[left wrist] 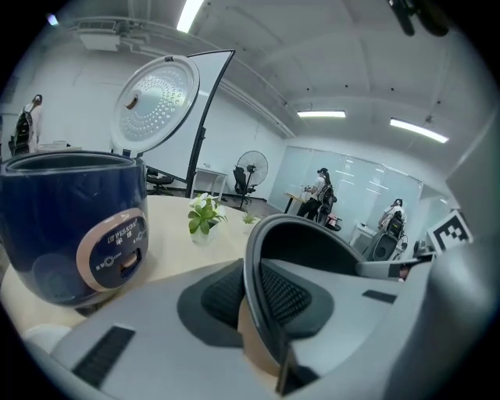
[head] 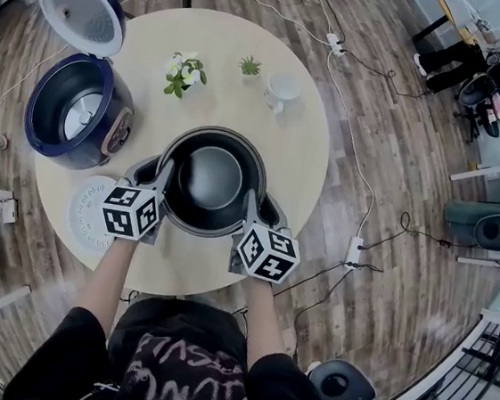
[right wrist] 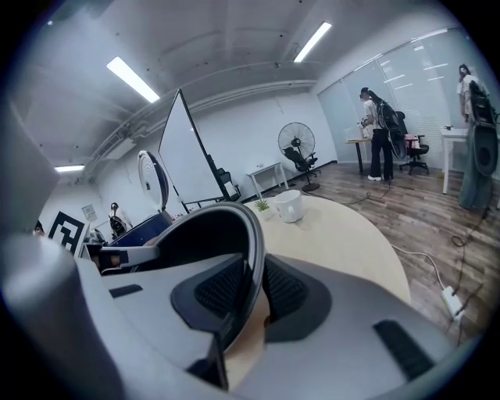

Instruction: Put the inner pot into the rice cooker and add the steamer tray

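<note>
The dark inner pot (head: 212, 181) is at the near middle of the round table, held between both grippers. My left gripper (head: 162, 186) is shut on its left rim, and in the left gripper view (left wrist: 251, 291) the thin rim runs between the ribbed pads with the pot's wall (left wrist: 312, 242) beyond. My right gripper (head: 253, 208) is shut on the right rim, seen the same way in the right gripper view (right wrist: 250, 293) with the pot (right wrist: 199, 234) to its left. The blue rice cooker (head: 79, 112) (left wrist: 70, 226) stands at the table's left, lid (head: 81, 12) up. The white steamer tray (head: 87, 214) lies near the left front edge.
A potted plant (head: 185, 73), a smaller plant (head: 250, 65) and a white cup (head: 283, 89) (right wrist: 287, 205) stand at the table's far side. Cables and a power strip (head: 355, 250) lie on the wood floor to the right. People stand far off in the room.
</note>
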